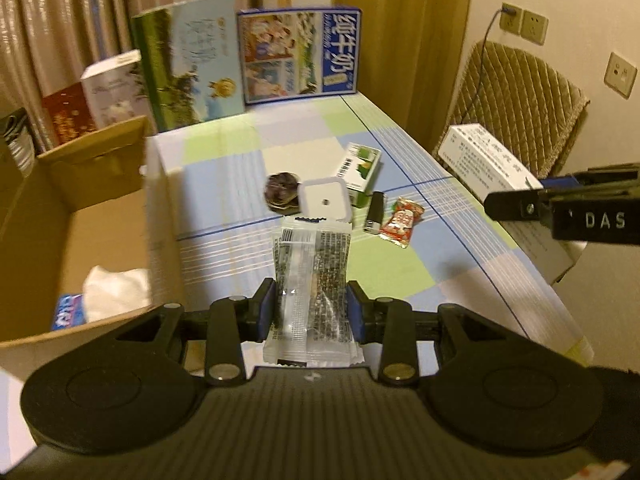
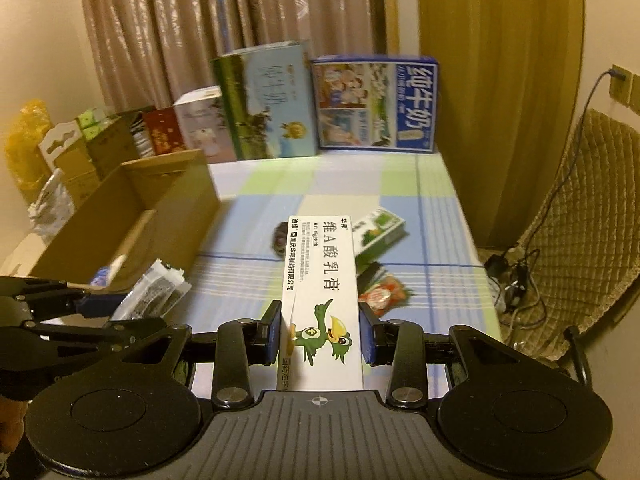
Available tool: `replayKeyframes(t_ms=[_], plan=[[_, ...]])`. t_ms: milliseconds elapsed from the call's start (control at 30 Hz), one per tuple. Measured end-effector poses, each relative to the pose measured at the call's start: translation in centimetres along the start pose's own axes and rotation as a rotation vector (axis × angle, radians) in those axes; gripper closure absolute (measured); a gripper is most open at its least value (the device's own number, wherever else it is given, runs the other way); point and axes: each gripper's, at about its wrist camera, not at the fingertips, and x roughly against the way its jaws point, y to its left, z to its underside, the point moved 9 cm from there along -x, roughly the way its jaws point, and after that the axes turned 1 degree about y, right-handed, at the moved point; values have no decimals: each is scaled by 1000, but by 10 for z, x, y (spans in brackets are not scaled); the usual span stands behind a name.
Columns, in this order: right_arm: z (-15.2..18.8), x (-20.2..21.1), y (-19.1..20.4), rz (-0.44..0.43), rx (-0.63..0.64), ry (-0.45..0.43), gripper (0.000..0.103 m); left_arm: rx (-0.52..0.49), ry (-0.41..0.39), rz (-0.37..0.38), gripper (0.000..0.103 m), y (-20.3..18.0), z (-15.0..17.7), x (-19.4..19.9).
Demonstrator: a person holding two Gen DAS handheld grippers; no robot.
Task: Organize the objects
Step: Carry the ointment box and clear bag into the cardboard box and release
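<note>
Sitting at the far left, the open cardboard box (image 1: 100, 216) holds a blue packet (image 1: 69, 316) and a white tissue (image 1: 116, 292). Just right of its wall, the left gripper (image 1: 311, 312) is clamped on a clear printed sachet (image 1: 310, 276), held above the checked tablecloth (image 1: 400, 272). Beyond it on the cloth lie a dark round object (image 1: 282, 192), blurred and hard to identify, a white square lid (image 1: 325, 202), a green-and-white carton (image 1: 360, 170), a black lighter (image 1: 375, 212) and a red candy wrapper (image 1: 401, 220), all close together. Farther right, the right gripper (image 2: 320, 336) is closed on a long white ointment box (image 2: 322, 292), raised over the cloth. Two milk cartons (image 2: 376, 104) stand at the back edge.
</note>
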Motion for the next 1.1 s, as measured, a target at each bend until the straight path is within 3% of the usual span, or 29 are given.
replayKeyframes(t_ms=[300,767,1100], plan=[[8,6,56,-46,54,4,68,26,-41,-55,71,36,14,45],[2,-4,120,-110,139,6,68,80,-65,-118,71,90,28,80],[-26,-34,174,-189,167,13,68,120,-78,-139,71,142,24,91]])
